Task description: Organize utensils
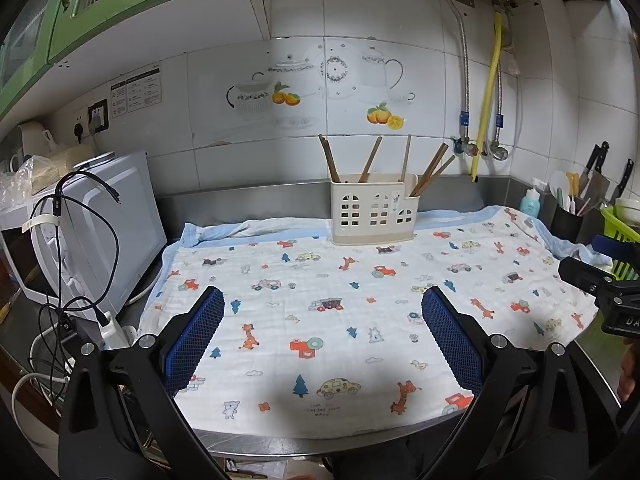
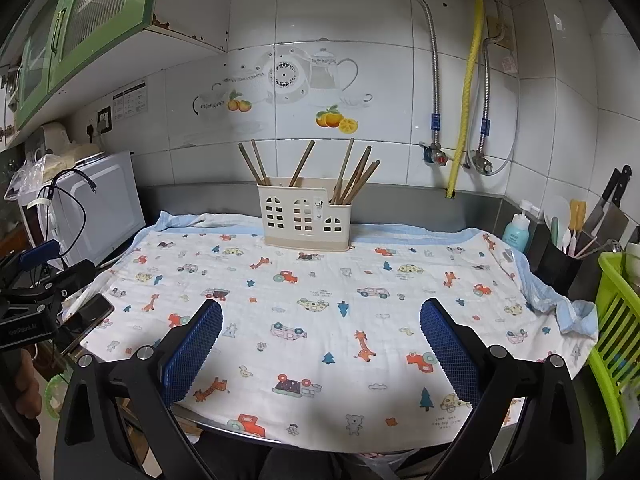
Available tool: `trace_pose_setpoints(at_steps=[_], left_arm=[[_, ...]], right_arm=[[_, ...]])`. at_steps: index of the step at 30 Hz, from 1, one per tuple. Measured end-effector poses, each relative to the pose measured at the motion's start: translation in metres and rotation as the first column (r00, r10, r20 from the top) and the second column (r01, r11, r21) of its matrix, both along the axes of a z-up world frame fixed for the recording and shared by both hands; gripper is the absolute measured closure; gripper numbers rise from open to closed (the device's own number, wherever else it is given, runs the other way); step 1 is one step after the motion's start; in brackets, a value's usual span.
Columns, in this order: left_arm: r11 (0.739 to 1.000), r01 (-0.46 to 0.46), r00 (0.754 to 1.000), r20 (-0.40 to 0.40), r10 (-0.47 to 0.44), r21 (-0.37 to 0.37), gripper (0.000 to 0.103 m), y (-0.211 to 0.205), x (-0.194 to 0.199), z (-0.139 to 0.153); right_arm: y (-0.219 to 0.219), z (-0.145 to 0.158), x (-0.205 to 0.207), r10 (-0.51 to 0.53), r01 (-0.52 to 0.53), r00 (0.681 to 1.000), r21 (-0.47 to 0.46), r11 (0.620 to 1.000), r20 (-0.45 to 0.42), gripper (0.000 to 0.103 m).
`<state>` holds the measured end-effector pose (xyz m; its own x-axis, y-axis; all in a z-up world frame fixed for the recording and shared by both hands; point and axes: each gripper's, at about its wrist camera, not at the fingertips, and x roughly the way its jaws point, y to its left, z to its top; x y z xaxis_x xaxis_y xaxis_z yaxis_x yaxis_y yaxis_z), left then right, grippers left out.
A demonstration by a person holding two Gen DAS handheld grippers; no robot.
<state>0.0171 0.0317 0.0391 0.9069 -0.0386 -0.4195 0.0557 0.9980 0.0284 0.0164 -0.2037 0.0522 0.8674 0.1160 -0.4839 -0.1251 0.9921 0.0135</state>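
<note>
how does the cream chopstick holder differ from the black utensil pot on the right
The cream chopstick holder is boxy with window-shaped cutouts; the black utensil pot is solid. The holder stands on the printed cloth, the pot beyond its right edge. The holder carries wooden chopsticks, the pot pale utensils. Both stand upright.

A home kitchen: tiled wall (image 1: 400,20), green cupboards (image 1: 120,0), microwave (image 1: 116,216), knives (image 2: 612,204) and a steel bench (image 1: 280,196).
</note>
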Motion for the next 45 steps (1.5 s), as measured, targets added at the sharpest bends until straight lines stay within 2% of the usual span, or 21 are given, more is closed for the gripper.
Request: trace_pose_setpoints(at_steps=[45], left_arm=[[1.000,-0.005,1.000,-0.010,0.005,-0.001,0.005,0.0004,0.0002,-0.0039]], right_arm=[[0.0014,0.0040,0.0000,0.011,-0.011,1.000,-0.001,1.000,0.002,0.007]])
